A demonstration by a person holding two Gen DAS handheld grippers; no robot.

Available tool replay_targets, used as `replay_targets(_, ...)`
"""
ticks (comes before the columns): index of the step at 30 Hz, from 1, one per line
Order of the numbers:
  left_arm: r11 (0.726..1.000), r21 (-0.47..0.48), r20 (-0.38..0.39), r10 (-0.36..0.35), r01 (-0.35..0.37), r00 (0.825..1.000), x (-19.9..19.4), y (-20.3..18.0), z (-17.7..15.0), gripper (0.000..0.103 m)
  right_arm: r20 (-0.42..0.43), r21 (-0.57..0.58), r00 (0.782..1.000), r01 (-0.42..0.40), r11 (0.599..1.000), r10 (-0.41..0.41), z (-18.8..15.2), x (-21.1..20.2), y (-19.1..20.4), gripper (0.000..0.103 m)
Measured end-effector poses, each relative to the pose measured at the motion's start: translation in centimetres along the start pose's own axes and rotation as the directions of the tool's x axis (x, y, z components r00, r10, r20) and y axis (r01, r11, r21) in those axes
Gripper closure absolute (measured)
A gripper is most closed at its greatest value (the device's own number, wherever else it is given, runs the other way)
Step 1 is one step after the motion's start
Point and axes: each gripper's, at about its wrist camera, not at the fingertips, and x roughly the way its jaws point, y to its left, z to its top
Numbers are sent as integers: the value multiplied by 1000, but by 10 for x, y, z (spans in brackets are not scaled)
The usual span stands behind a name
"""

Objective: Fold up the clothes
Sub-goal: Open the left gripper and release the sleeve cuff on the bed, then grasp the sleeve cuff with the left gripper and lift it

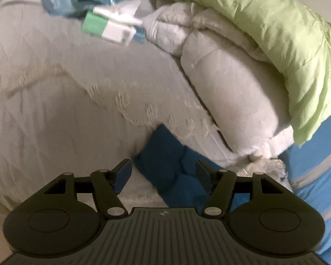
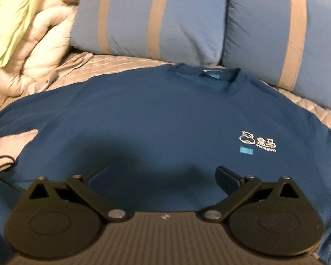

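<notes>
Blue shirt point(image 2: 156, 119) lies flat — sleeve cut off; left tongs point(image 1: 164, 172), right tongs point(image 2: 163, 176) both apart.

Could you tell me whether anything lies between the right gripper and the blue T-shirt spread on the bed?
Nothing visible does. The right gripper hangs open directly over the blue T-shirt, with only bare shirt fabric between its fingers. The striped pillows lie beyond the collar, out of the way.

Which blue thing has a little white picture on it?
The dark blue T-shirt lying flat on the bed. The two striped blue pillows behind it have only grey stripes.
</notes>
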Motion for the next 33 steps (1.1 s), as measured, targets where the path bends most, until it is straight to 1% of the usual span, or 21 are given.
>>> replay_targets(4,994,-83,-48,-77,73,996,7,12,-11,40,31,-63,996,-79,995,81,-1,-8,11,0)
replay_targets(7,979,-159,-66,-136,124,989,14,22,-17,40,34,-147,992,-117,982,123,-2,-9,26,0)
replay_targets(9,967,-203,-78,-173,154,982,19,27,-20,40,34,-195,991,-122,973,131,-4,-10,34,0)
replay_targets(11,958,-230,-88,-195,171,977,25,30,-23,40,33,-232,991,-121,965,132,-6,-10,41,0)
replay_targets(13,952,-248,-96,-208,179,973,30,31,-25,40,32,-240,992,-112,964,123,-7,-9,43,0)
replay_targets(17,942,-278,-80,-217,188,973,38,32,-27,40,30,-232,993,-102,967,112,-8,-9,44,0)
replay_targets(20,939,-293,-68,-207,179,976,47,32,-26,41,29,-216,995,-92,972,100,-8,-9,41,0)
replay_targets(23,945,-286,-52,-183,161,982,55,30,-25,43,27,-205,995,-86,975,93,-8,-8,37,0)
replay_targets(24,946,-284,-45,-175,155,984,57,29,-24,50,27,-203,995,-85,976,92,-8,-7,36,0)
replay_targets(25,948,-282,-39,-164,146,986,58,28,-24,61,27,-202,995,-84,976,91,-8,-7,36,0)
replay_targets(26,952,-277,-36,-149,133,988,59,27,-23,67,27,-201,996,-83,976,90,-8,-7,36,0)
replay_targets(27,956,-267,-34,-133,119,991,60,25,-21,75,26,-201,996,-81,976,88,-8,-7,36,0)
replay_targets(30,974,-215,-24,-78,71,997,55,14,-13,81,26,-200,996,-76,977,83,-8,-6,36,0)
replay_targets(32,988,-149,-6,-34,32,999,48,-2,-8,84,28,-196,996,-74,978,81,-8,-6,36,0)
replay_targets(33,995,-97,16,-21,22,1000,42,-14,-5,86,29,-193,996,-74,978,81,-8,-6,35,0)
